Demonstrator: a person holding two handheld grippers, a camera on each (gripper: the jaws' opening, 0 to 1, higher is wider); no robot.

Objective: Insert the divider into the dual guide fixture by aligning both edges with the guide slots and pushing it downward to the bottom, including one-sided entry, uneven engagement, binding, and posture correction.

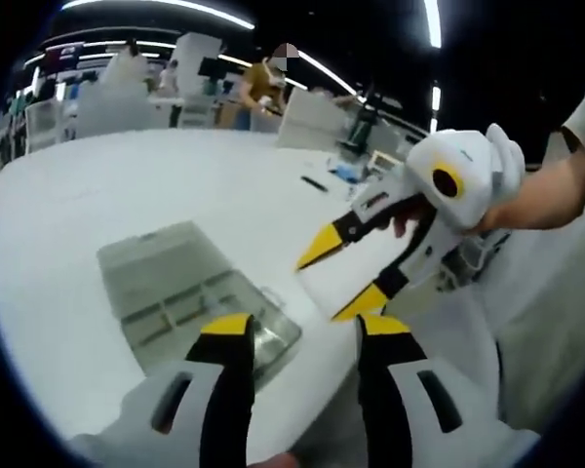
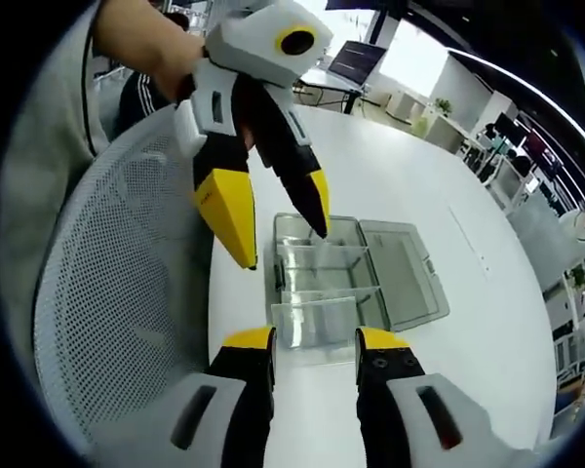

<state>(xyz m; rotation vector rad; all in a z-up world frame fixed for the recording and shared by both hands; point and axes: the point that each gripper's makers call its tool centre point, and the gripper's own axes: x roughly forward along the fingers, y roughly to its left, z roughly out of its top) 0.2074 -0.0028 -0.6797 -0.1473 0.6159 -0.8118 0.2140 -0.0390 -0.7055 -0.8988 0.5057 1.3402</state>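
Item: clear plastic organiser box (image 2: 346, 278), lid hinged open, lying flat on a white table (image 2: 419, 185). In the right gripper view the box sits just beyond that gripper's tips, near the table's near edge. Its tray half shows several compartments set off by clear walls; the lid half (image 2: 405, 273) lies flat to the right of it. A clear divider panel (image 2: 317, 322) shows at the near end of the tray, just beyond the right gripper's tips; whether it is seated in slots cannot be told.

Item: right gripper (image 2: 315, 341), black jaws with yellow tips, rising from the bottom of its own view. Jaws apart at moderate width, nothing between them.

Item: left gripper (image 2: 283, 234), as seen in the right gripper view: white body, black jaws, yellow tips, entering from the upper left, held by a hand (image 2: 161, 58). Jaws spread wide, tips pointing down at the far left part of the tray, empty. Contact with the box cannot be told.

Item: white mesh chair back (image 2: 127, 292), left of the table in the right gripper view.

Left gripper view: the box (image 1: 190, 288) lies on the table (image 1: 127, 185) just beyond the left gripper's own tips (image 1: 304, 327), which stand apart and empty. The right gripper (image 1: 343, 278) enters from the right, jaws open.

Background: workstations and a person (image 1: 263, 83), far.
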